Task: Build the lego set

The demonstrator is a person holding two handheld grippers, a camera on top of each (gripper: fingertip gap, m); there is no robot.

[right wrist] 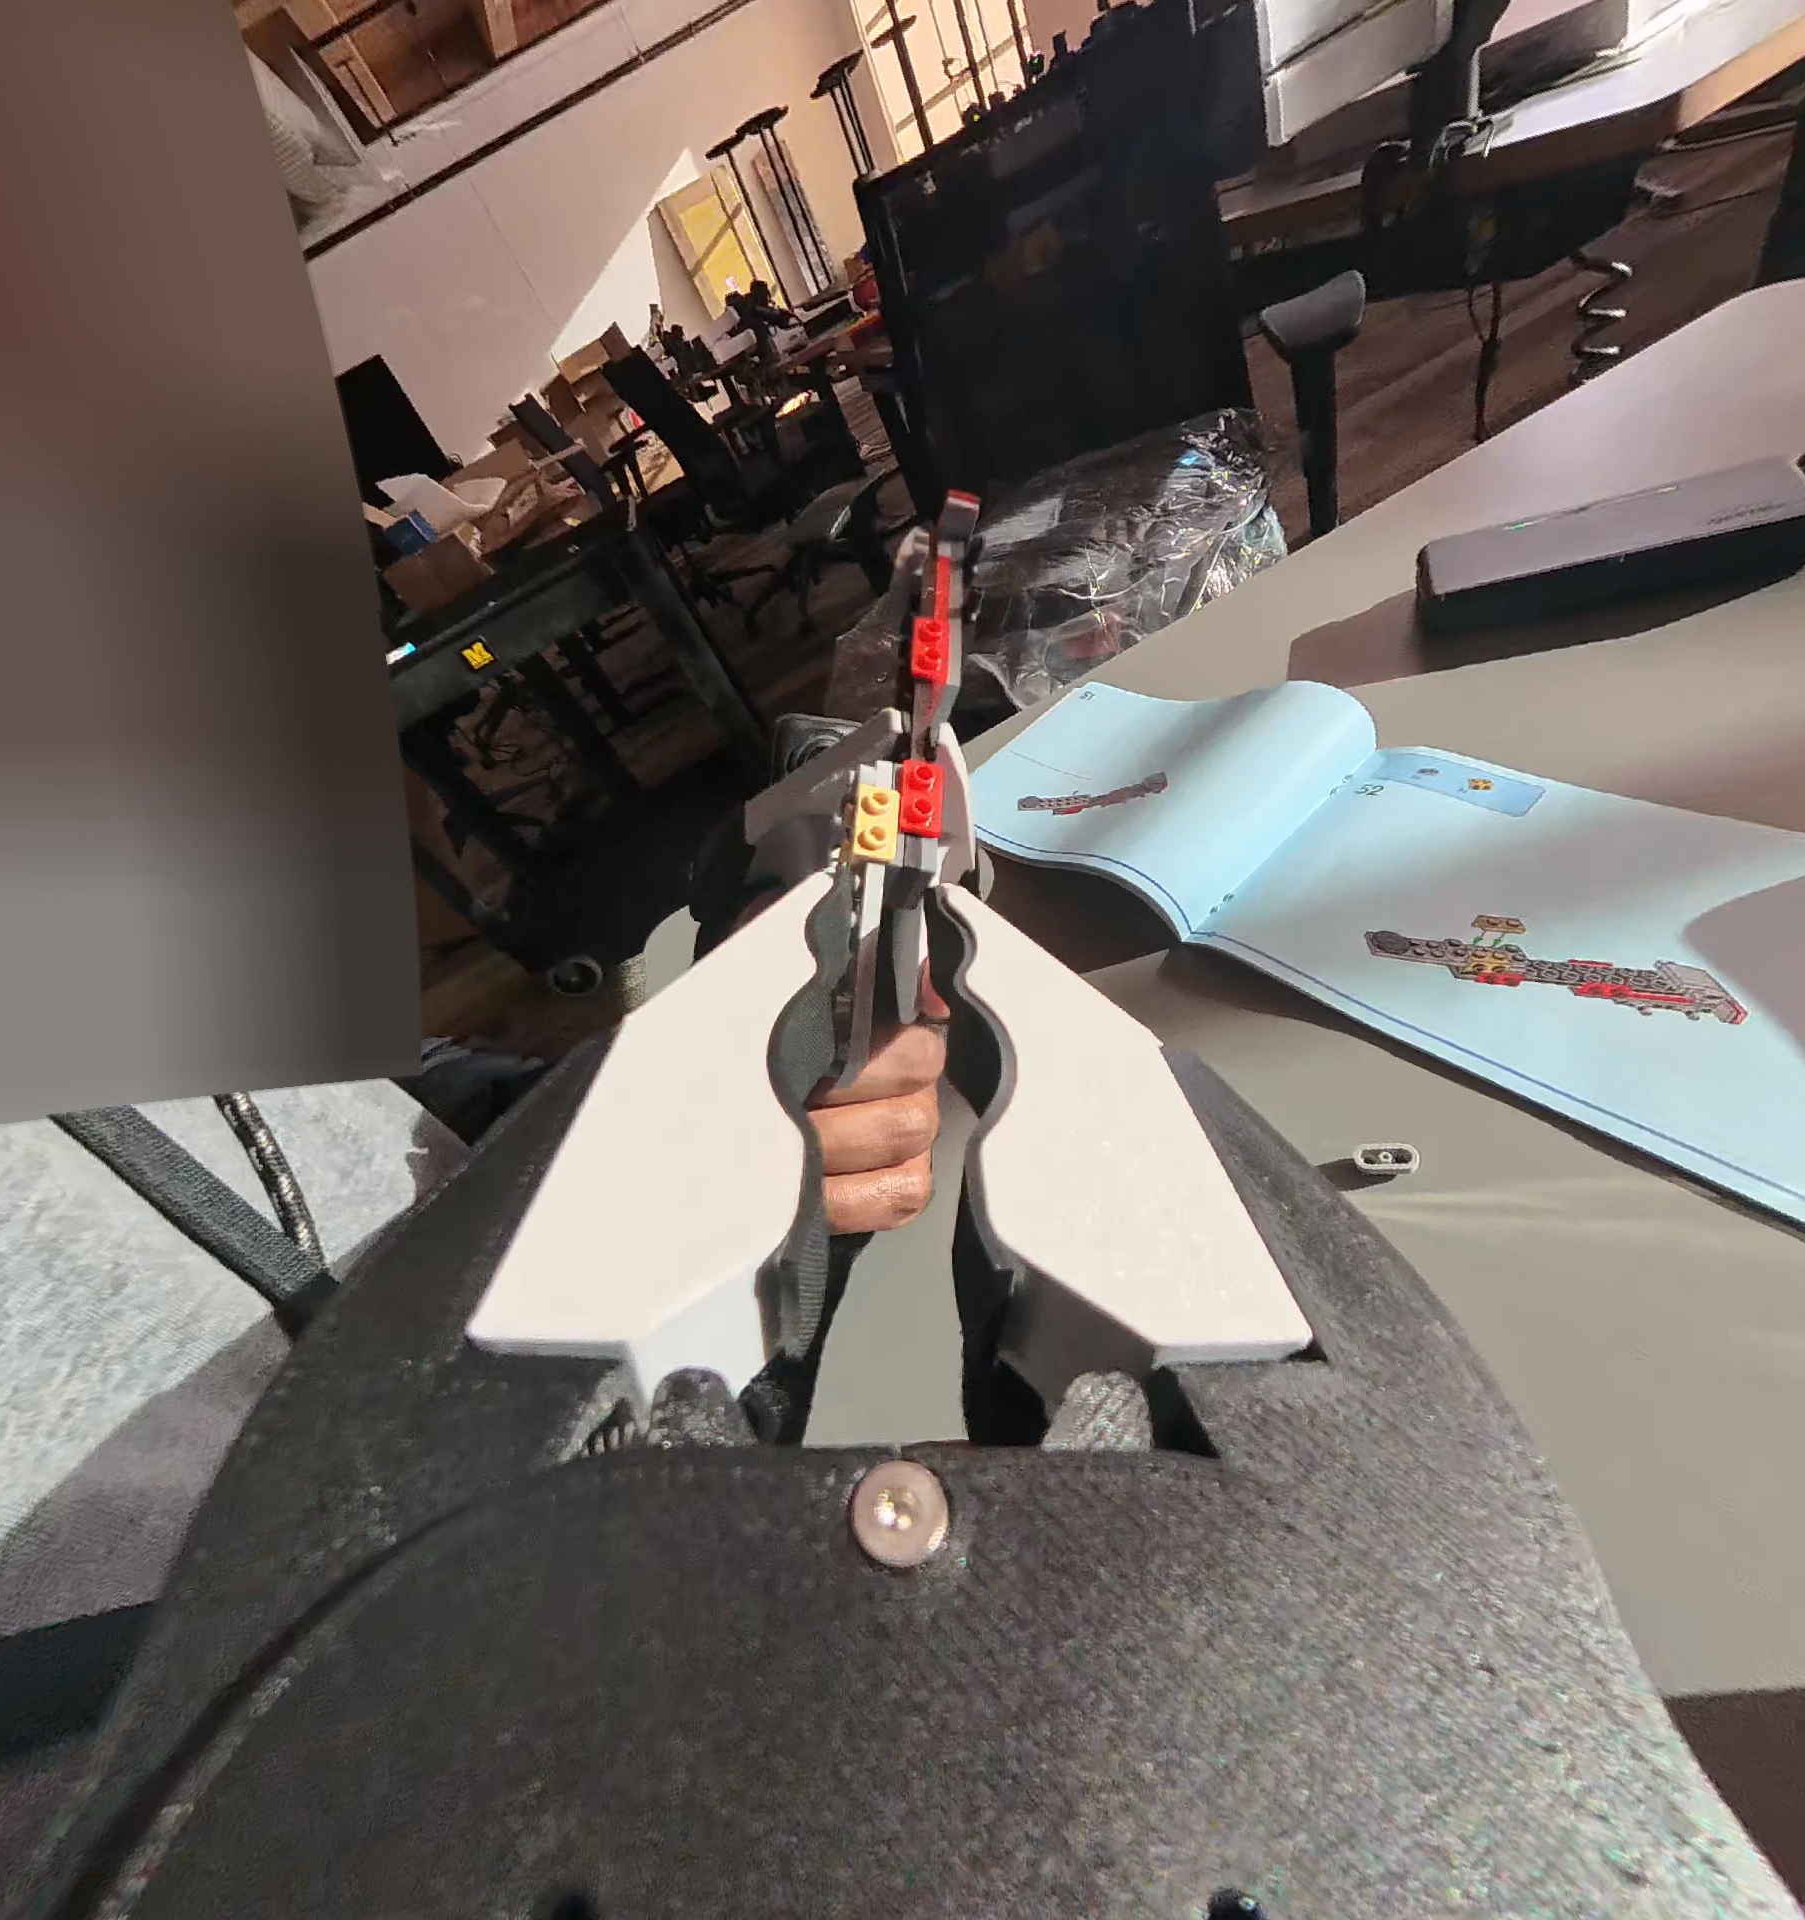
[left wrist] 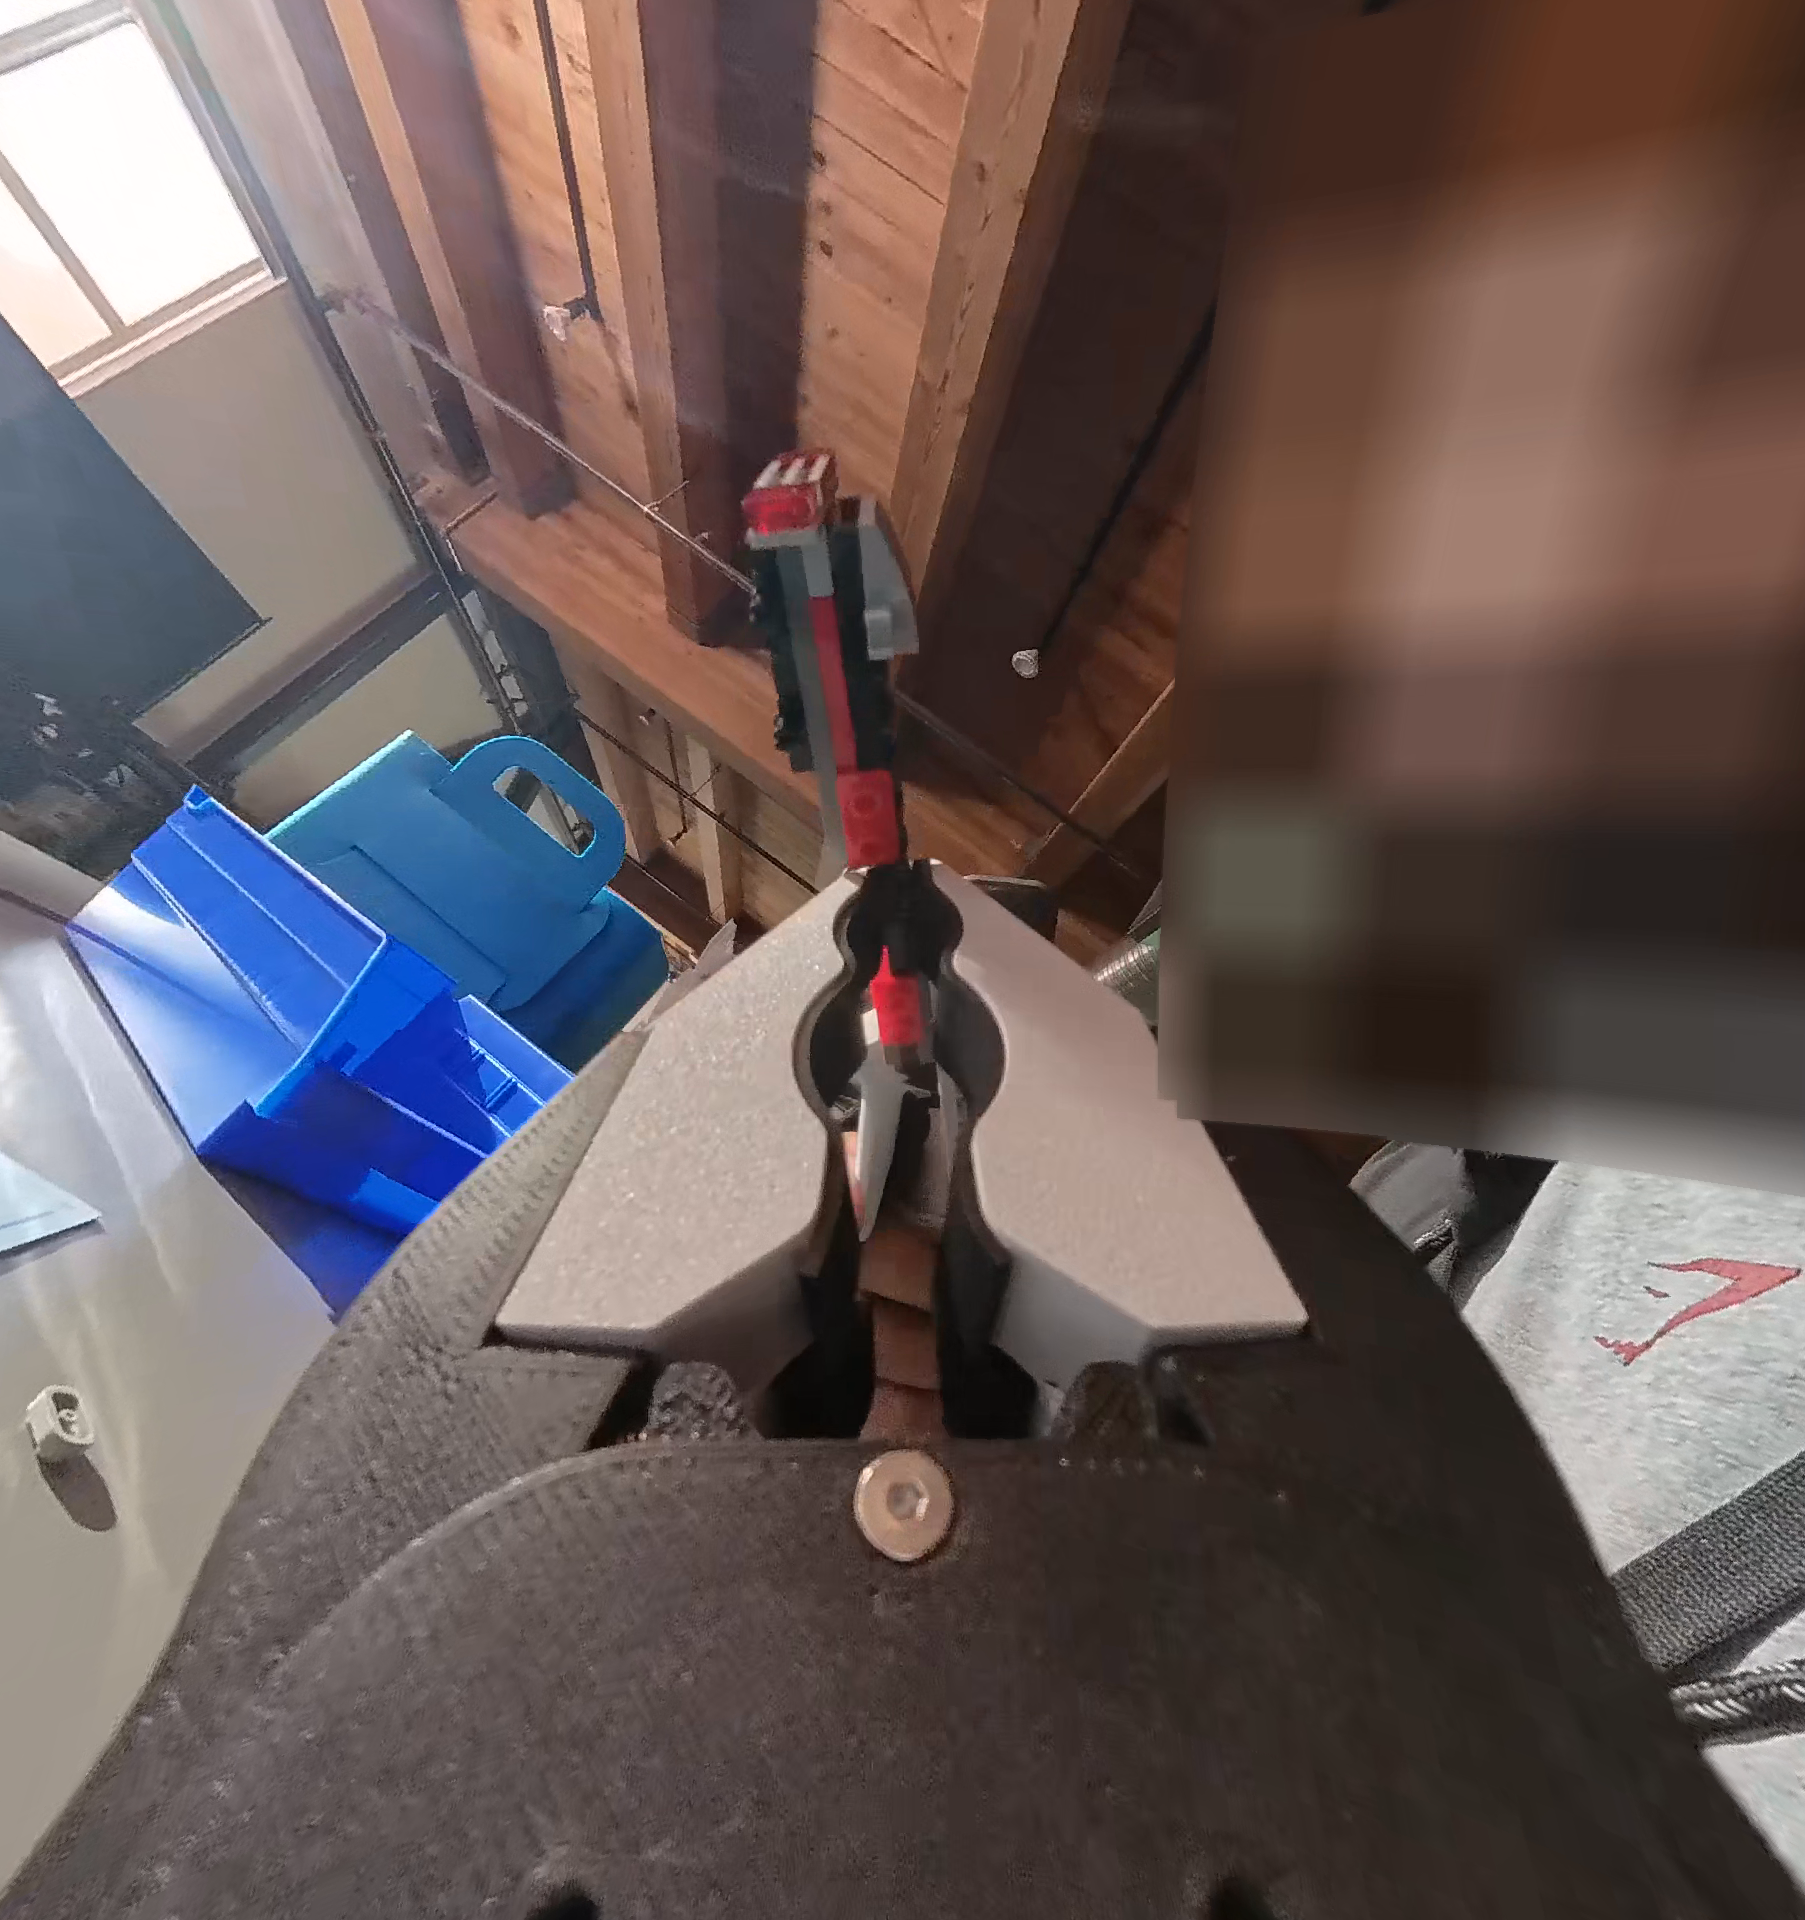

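Left wrist view: the left gripper (left wrist: 903, 883) is closed tight on a long, thin lego assembly of black, grey and red plates (left wrist: 836, 644), which stands up past the fingertips, lifted clear of the glossy grey table (left wrist: 150, 1195). A transparent red piece caps its far end. To the left, blue plastic sorting bins (left wrist: 337, 997) stand on the table, and a small loose grey lego piece (left wrist: 58, 1418) lies near the left edge.

Right wrist view: the right gripper (right wrist: 893, 904) is pinched nearly shut on a flat grey plate (right wrist: 872, 956) carrying a small tan two-stud plate (right wrist: 874, 821). This sits pressed against the side of the long assembly (right wrist: 934, 665), right beside a red two-stud plate (right wrist: 921, 798). The person's hand (right wrist: 877, 1132) shows through the gap between the jaws. On the table (right wrist: 1500, 1455) an open light-blue instruction booklet (right wrist: 1397, 883) lies to the right, with another small grey lego piece (right wrist: 1386, 1156) in front of it and a black rectangular device (right wrist: 1625, 551) farther back.

The step appears to be mating the tan-topped piece to the assembly. To do it well, line the studs up squarely first, press straight along the stud axis, and brace with the left grip close to the joint so the thin model does not bend or split.
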